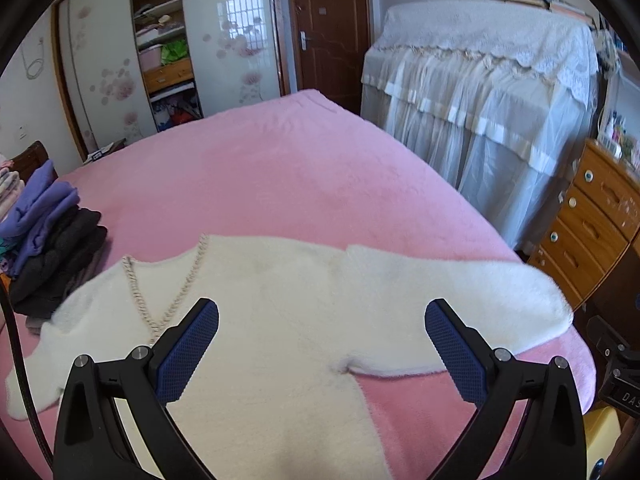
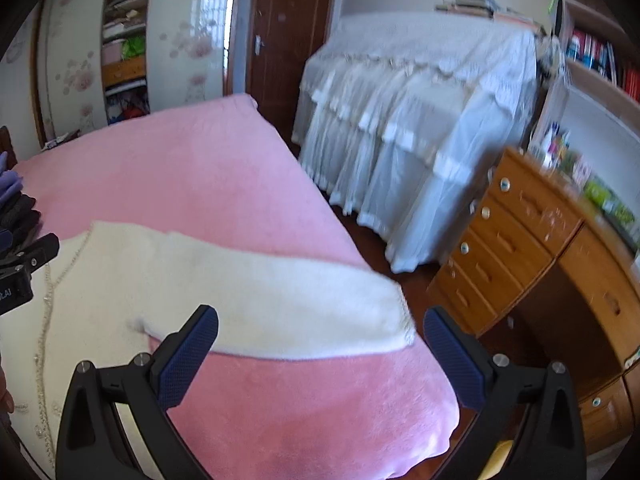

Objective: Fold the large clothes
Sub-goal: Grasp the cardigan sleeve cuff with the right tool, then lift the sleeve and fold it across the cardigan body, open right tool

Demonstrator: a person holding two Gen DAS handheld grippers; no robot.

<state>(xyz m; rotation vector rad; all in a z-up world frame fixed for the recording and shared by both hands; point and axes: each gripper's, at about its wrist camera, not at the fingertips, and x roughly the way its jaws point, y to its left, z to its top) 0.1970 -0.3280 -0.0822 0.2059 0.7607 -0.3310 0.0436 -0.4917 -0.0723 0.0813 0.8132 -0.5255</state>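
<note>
A fluffy white sweater [image 1: 288,300] lies spread flat on a pink bed [image 1: 280,168], filling the lower half of the left wrist view, its V-neck trimmed with a pale braided edge [image 1: 168,296] at lower left and one sleeve [image 1: 460,292] stretched toward the right side of the frame, the cuff reaching the bed's edge. The left gripper [image 1: 322,312] hovers over the sweater's body, its blue-padded fingers [image 1: 188,352] spread wide and holding nothing. In the right wrist view, the right gripper [image 2: 320,320] hangs above the same sleeve [image 2: 280,300] near the bed's lower right corner, its fingers likewise spread apart and empty; whether either gripper touches the cloth cannot be told. A stack of folded clothes [image 1: 52,240], purple on top and dark below, sits on the bed at the left edge of the frame, just beside the sweater's shoulder. Beyond the bed, a piece of furniture draped in white lace cloth [image 1: 480,100] stands at upper right, a wooden chest of drawers [image 1: 592,220] at far right, a brown door [image 1: 328,28] at top centre, and an open wardrobe [image 1: 164,40] with floral sliding panels at upper left.
</note>
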